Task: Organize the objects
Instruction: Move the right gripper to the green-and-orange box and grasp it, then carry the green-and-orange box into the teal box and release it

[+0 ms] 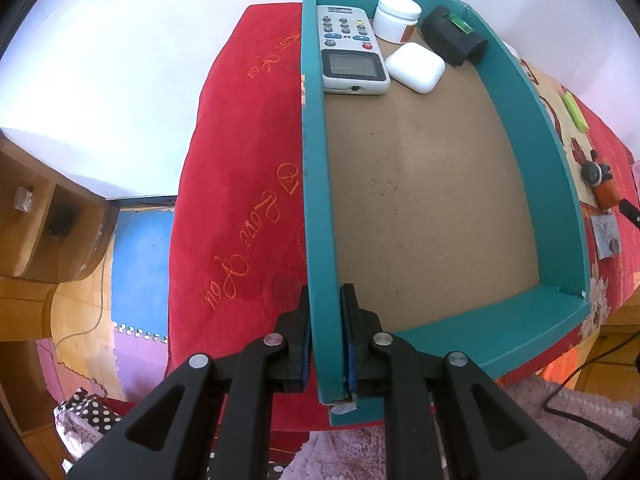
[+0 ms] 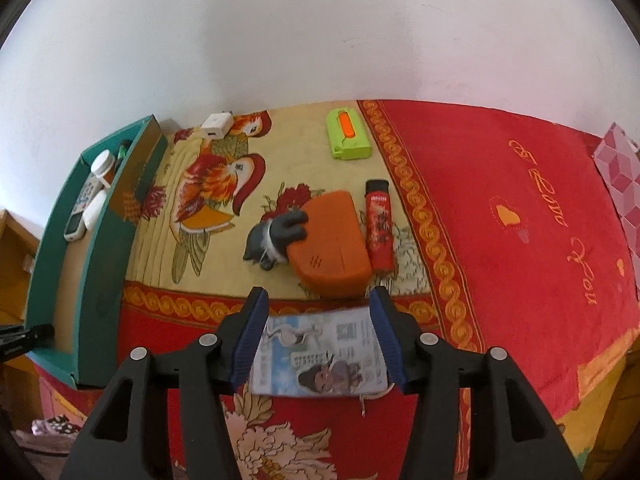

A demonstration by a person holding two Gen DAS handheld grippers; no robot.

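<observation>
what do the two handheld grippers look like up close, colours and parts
The left gripper and right gripper match: matte black plastic linkage arms with triangular cutouts, round silver pivot pins, and two flat fingers faced with ribbed blue pads. No cables, markings, hands or sleeves show.

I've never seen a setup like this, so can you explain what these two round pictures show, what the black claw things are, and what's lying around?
Each black claw is a hand-held gripper with two fingers; a person carries one in each hand. A wide-angle camera sits on each, looking out along the fingers, hence the round, bent pictures.

One picture comes from the left gripper. It is shut on the side wall of a teal box. Inside the box lie a remote, a white jar, a white case and a black object.

The other comes from the right gripper. Its jaws stand on either side of a printed packet; whether they press on it I cannot tell. Beyond it on the bedspread lie an orange case with a grey figure, a red lighter, a green case and a charger.
</observation>
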